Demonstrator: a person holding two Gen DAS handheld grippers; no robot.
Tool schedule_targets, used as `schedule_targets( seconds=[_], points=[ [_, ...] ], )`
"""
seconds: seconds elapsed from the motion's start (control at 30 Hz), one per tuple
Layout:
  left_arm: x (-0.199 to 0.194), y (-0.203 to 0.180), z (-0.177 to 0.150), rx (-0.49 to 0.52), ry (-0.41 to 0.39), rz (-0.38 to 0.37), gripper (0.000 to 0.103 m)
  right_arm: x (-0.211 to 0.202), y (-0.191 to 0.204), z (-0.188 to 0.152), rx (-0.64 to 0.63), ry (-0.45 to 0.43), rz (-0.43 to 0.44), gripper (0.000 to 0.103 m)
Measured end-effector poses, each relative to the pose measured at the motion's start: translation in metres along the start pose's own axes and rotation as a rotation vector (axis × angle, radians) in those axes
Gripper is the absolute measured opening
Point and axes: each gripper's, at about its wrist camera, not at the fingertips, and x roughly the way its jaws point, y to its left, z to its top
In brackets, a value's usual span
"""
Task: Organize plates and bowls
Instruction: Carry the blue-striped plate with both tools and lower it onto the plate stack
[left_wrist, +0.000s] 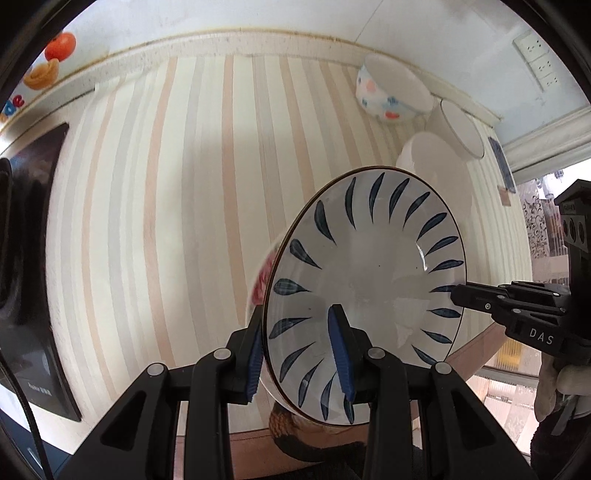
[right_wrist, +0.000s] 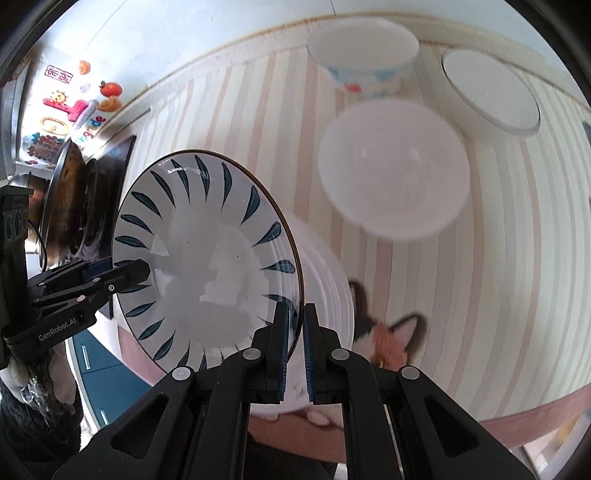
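A white plate with blue leaf marks (left_wrist: 369, 280) is held tilted above the striped table; it also shows in the right wrist view (right_wrist: 207, 258). My left gripper (left_wrist: 301, 354) is shut on its near rim, one finger on each face. My right gripper (right_wrist: 295, 343) is shut on the opposite rim and shows in the left wrist view (left_wrist: 458, 295). A plain white bowl (right_wrist: 393, 170) stands behind the plate. A patterned bowl (right_wrist: 364, 48) and a white cup-like bowl (right_wrist: 491, 88) stand at the table's far side.
The table has a striped cloth (left_wrist: 184, 203) with a cat picture (right_wrist: 391, 339). A dark appliance (left_wrist: 33, 258) stands at the left edge. The wall (left_wrist: 258, 18) carries fruit stickers (left_wrist: 59, 46). The table's near edge (right_wrist: 535, 413) is close.
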Motion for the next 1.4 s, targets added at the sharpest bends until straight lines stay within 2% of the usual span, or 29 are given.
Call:
schedule_targets(
  seconds=[0.27, 0.53, 0.83, 1.03, 1.3, 1.4],
  points=[
    [0.023, -0.006, -0.009, 0.003, 0.048, 0.022, 0.03, 0.025, -0.016, -0.025, 0.029, 0.037, -0.005, 0.009],
    [0.041, -0.01, -0.01, 0.006, 0.073, 0.057, 0.03, 0.037, -0.02, -0.019, 0.044, 0.039, 0.002, 0.009],
    [0.037, -0.006, -0.01, -0.037, 0.052, 0.056, 0.03, 0.037, -0.022, -0.015, 0.046, 0.038, 0.018, 0.009],
    [0.034, 0.005, -0.015, -0.086, 0.045, 0.04, 0.03, 0.035, -0.035, -0.02, 0.103, 0.042, 0.094, 0.011],
    [0.025, 0.008, -0.022, -0.122, 0.015, 0.07, 0.031, 0.026, -0.038, -0.022, 0.089, 0.028, 0.137, 0.012],
    [0.015, 0.005, -0.031, -0.134, -0.015, 0.102, 0.031, 0.02, -0.036, -0.022, 0.075, 0.016, 0.14, 0.012]
  ],
)
